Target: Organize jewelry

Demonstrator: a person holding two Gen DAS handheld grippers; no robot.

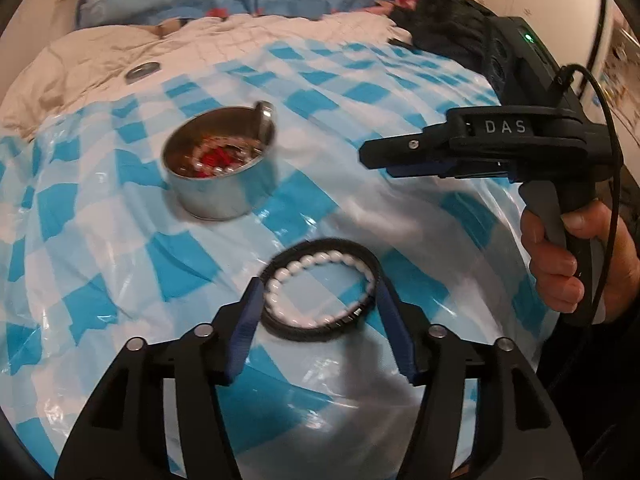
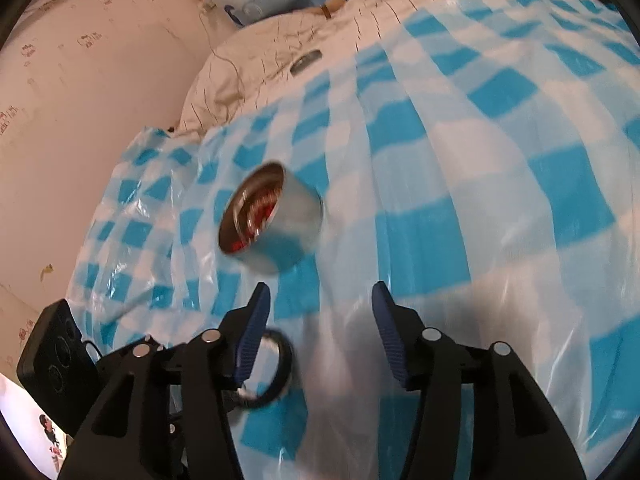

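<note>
A round metal tin [image 1: 222,164] sits on the blue-and-white checked plastic sheet [image 1: 400,92] spread over the bed, already holding pearl beads and something red, with a small disc leaning inside its far rim. Nearer than the tin lies a white bead bracelet [image 1: 304,276] inside a black band [image 1: 320,330], flat on the sheet.

The left gripper [image 1: 318,312] has its jaws open either side of that pair; the blue pads look close to the black band, though whether they touch it I cannot tell. The right gripper [image 2: 320,320] is also open, with nothing between its jaws; the tin is just beyond its tips and the black band shows past its left finger.

To lift the bracelet well, I'd judge the left jaws should close low and evenly across both rings, so the beads don't slip free of the band, then carry them over the tin before letting go.

The only readable writing is "DAS" on the side of the right gripper's body.
</note>
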